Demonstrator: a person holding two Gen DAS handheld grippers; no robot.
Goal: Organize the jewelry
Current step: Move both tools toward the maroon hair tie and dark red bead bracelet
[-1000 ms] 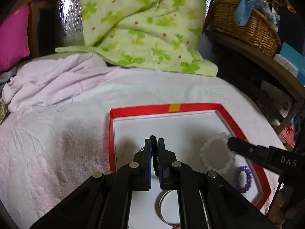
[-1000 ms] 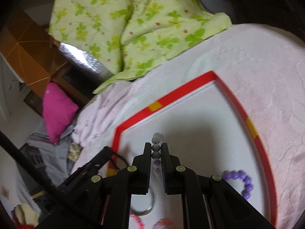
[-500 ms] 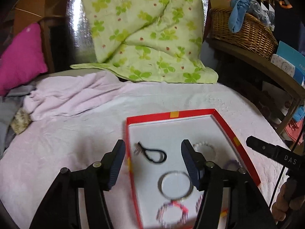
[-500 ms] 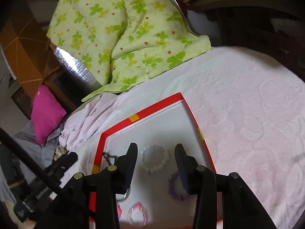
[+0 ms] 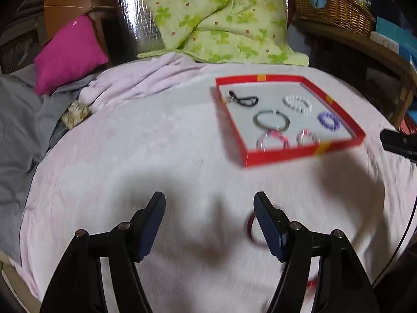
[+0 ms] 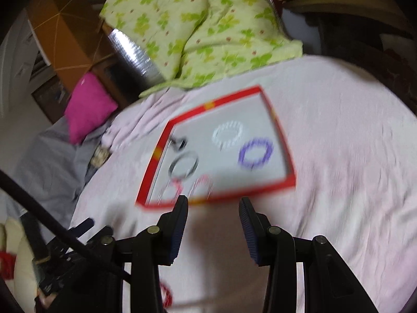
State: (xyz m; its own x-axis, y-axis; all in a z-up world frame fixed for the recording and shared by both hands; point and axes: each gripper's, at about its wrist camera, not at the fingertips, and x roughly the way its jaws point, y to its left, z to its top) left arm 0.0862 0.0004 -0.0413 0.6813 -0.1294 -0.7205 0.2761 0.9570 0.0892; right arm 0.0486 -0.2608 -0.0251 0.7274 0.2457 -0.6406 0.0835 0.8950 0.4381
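both grippers hang over the pink blanket [image 5: 156, 140] on the bed, short of the red-rimmed tray [image 5: 281, 154], nothing between either set of jaws. left gripper [image 5: 209, 208]: jaws wide apart and empty, having just been opening further, only bare blanket in the gap. a dark red bangle [image 5: 251, 228] lies on the blanket just beside the inner face of its right-hand finger, partly hidden behind it (blurred, so can't tell if they touch). right gripper [image 6: 213, 208]: jaws apart too, a narrower gap than the left, empty, tips just over the near rim of the tray in its own view. in the tray, seen from the left wrist cam: black cord loop w/ a small metal clip [image 5: 242, 100] at the far left corner, white bead bracelet [image 5: 297, 103] to its right, purple bead bracelet [image 5: 329, 121] nearer the right rim, metal bangle [image 5: 271, 120] in the middle, and two pinkish clear bracelets [image 5: 286, 139] by the near rim, the left one touching or overlapping the metal bangle. all pieces lie flat on the white tray floor. right wrist view is smeared by motion blur but shows the same layout, white [image 6: 227, 133] and purple [image 6: 256, 153] rings side by side and apart. behind the tray a green clover-print quilt [image 5: 219, 18] is heaped, a magenta cushion [image 5: 70, 52] sits far left, a wicker basket [image 5: 336, 7] on a shelf far right. the tip of the right gripper pokes in at the right edge of the left view.
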